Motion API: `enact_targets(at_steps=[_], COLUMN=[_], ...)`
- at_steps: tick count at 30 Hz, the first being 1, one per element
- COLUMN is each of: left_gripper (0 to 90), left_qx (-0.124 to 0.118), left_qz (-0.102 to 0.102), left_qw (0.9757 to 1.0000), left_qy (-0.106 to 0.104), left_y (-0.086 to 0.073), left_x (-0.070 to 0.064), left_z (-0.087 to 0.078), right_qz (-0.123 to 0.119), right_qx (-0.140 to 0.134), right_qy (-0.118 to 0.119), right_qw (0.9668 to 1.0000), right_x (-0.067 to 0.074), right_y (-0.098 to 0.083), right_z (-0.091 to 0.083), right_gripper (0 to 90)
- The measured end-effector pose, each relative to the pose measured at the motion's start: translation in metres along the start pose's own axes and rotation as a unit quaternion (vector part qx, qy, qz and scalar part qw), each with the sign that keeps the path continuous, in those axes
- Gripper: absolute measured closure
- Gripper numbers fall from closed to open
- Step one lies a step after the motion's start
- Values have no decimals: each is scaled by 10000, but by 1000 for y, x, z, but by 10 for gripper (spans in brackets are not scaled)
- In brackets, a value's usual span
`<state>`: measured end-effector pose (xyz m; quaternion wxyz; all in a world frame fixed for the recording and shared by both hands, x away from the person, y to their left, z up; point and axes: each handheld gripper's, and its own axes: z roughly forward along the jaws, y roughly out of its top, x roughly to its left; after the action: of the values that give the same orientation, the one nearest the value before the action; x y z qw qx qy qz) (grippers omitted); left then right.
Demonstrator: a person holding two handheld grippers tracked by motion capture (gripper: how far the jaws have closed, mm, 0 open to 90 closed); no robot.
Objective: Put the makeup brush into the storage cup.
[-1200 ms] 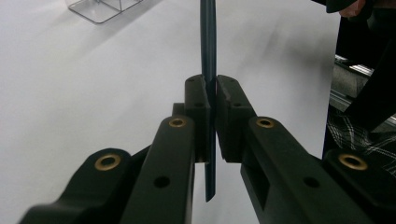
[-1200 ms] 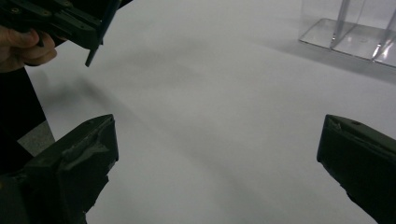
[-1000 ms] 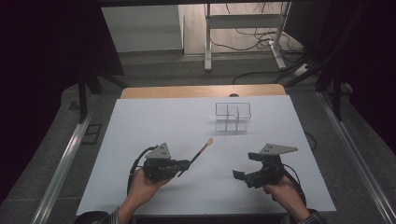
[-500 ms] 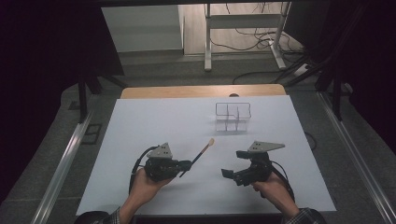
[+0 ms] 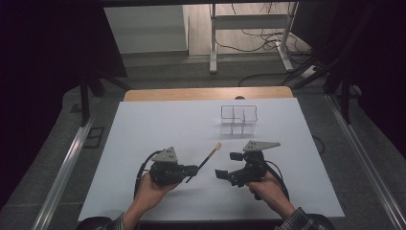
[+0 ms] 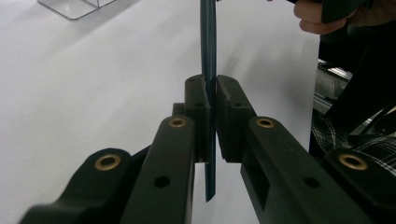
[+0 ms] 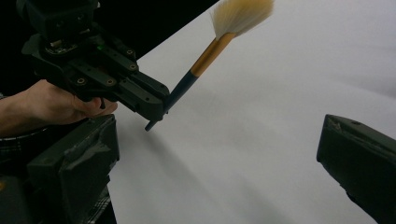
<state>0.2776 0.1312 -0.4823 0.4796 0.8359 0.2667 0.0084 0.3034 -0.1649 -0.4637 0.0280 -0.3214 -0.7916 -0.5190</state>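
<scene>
A brush (image 5: 209,156) with a dark blue handle, an orange ferrule and pale bristles slants up to the right above the white table (image 5: 158,124). My left gripper (image 5: 191,169) is shut on the lower end of its handle. In the left gripper view the handle (image 6: 208,37) stands clamped between the pads of that gripper (image 6: 211,93), its tip poking out below. My right gripper (image 5: 228,165) hovers just right of the brush, jaws wide apart and empty. The right gripper view looks past its own spread jaws (image 7: 215,168) at the brush (image 7: 205,58) and the left gripper (image 7: 156,109).
A clear plastic divided organizer (image 5: 238,120) stands on the table behind the grippers, right of centre. A wooden edge (image 5: 206,93) borders the far side of the table. Metal rails (image 5: 67,163) run along both sides.
My right gripper has moved left across the table, closer to the brush. The left gripper and the brush have stayed where they were.
</scene>
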Motion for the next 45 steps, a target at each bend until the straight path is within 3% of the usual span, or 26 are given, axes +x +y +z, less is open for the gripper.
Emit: enact_targets(at_steps=[3,27,31,33,35,36,37,39,45], left_gripper=[848,848,848,848,849,848,848,848,848], left_qx=[-19,-36,-35,-36,-33,-34,-31,-19,42], left_qz=[-6,51,59,67,76,72,76,77,98], left_qw=[10000,9999,9998,9998,9998,9998,9998,9998,9998], left_qy=[-26,-149,-159,-161,-161,-169,-163,-163,-144], left_y=[0,2,2,3,3,3,3,3,2], left_x=[0,-4,-4,-5,-5,-5,-5,-5,-5], left_z=[0,1,1,1,1,1,1,2,3], right_qz=[105,203,284,344,353,389,389,450,520], right_qx=[-37,128,149,184,197,197,197,161,150], right_qy=[70,278,260,321,355,393,393,510,635], right_qw=[9999,9993,9991,9987,9986,9983,9983,9976,9965], right_x=[0,1,2,2,2,2,2,1,0], right_y=[3,15,17,19,19,19,19,20,19], right_z=[4,34,33,33,33,33,33,32,32], right_gripper=[0,42,155,312,355,433,433,540,678])
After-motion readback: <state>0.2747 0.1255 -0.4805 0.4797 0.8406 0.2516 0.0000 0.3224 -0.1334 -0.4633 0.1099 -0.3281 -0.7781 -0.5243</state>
